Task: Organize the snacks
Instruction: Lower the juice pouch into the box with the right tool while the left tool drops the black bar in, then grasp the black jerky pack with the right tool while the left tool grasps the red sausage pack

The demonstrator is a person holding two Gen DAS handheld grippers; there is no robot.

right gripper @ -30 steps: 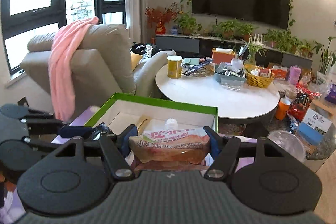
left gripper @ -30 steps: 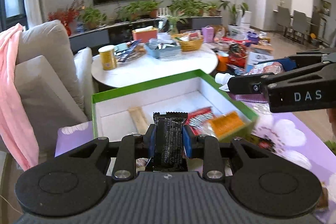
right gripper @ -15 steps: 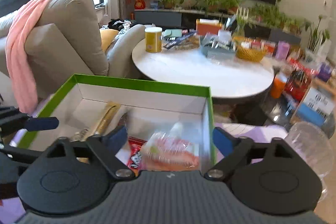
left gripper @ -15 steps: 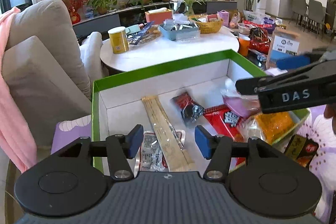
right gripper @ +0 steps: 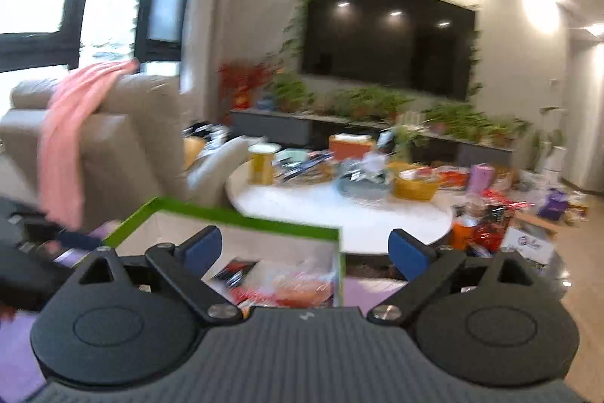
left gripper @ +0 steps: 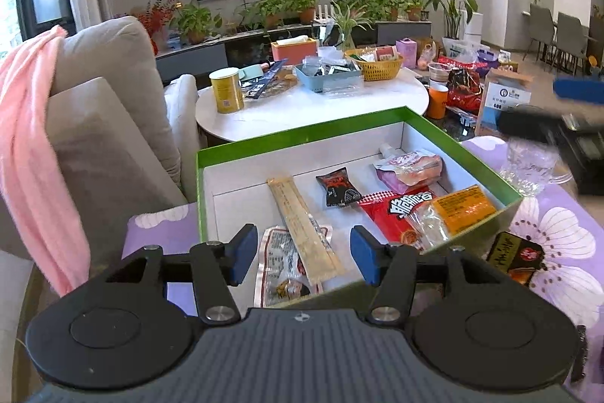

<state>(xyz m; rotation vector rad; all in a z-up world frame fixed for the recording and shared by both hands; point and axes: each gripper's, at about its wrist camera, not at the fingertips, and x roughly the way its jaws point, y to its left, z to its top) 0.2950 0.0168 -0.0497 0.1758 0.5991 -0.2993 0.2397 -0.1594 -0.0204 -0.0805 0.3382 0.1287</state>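
A green-rimmed white box (left gripper: 302, 133) sits on a purple flowered cloth and holds several snacks: a long tan packet (left gripper: 302, 225), a small black packet (left gripper: 338, 191), a pink pouch (left gripper: 409, 167), a red packet (left gripper: 400, 214) and an orange packet (left gripper: 462, 208). My left gripper (left gripper: 304, 253) is open and empty above the box's near edge. My right gripper (right gripper: 304, 253) is open and empty, raised above the box (right gripper: 226, 214); its view is blurred. The right gripper also shows at the right of the left wrist view (left gripper: 558, 108).
A dark snack packet (left gripper: 515, 255) lies on the purple cloth (left gripper: 558, 244) right of the box. A clear glass (left gripper: 528, 163) stands past the box's right corner. A cluttered white round table (left gripper: 313, 108) is behind. A beige armchair with a pink blanket (left gripper: 34, 146) is at left.
Both grippers held snacks a second ago, the left a black packet, the right a pink pouch; both opened and dropped them in the box. Both have since pulled back, the right one rising.
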